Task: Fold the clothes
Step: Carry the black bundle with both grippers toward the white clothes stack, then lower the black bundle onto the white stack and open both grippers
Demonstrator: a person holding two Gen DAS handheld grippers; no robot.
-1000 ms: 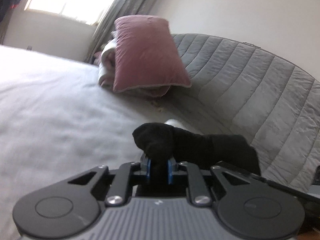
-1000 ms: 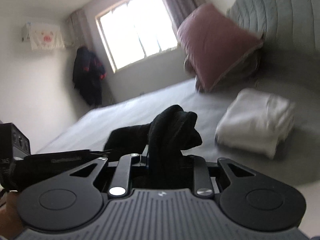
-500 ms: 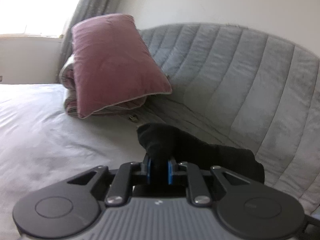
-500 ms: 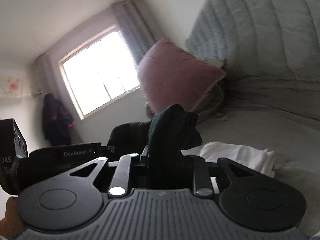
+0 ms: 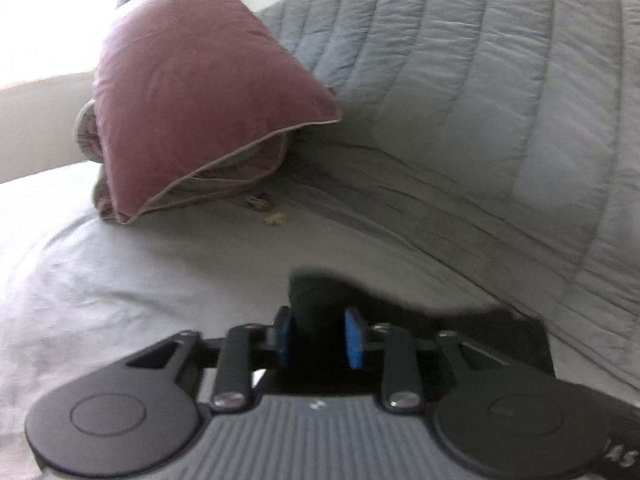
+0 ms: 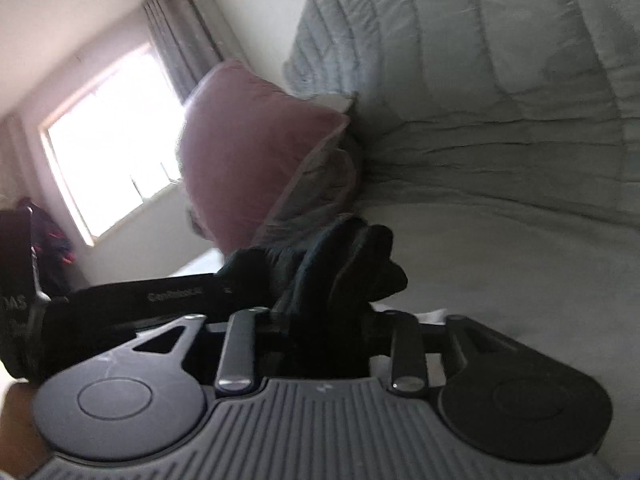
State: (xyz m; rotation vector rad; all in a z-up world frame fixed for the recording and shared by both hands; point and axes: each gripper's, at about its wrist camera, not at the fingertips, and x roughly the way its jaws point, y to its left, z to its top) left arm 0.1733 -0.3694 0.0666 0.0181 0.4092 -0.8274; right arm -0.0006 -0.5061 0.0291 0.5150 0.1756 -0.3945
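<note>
A bed covered by a pale grey, lightly wrinkled sheet [image 5: 120, 272] carries everything here. A plump dusty-pink pillow with pale piping [image 5: 200, 96] rests on a folded grey-and-pink blanket [image 5: 236, 172] lying on the sheet. Just beside the pillow, a quilted grey bedspread with stitched channels [image 5: 500, 120] rises along the bed's head, its lower edge bunched on the sheet.

The right wrist view shows pale lettering along the left gripper [image 6: 132, 300], roughly "GenRobot.AI", though blurred. Letters "AS" sit on its body at the far left. In the left wrist view, "AS" marks the right gripper [image 5: 620, 458] at the lower right corner.
</note>
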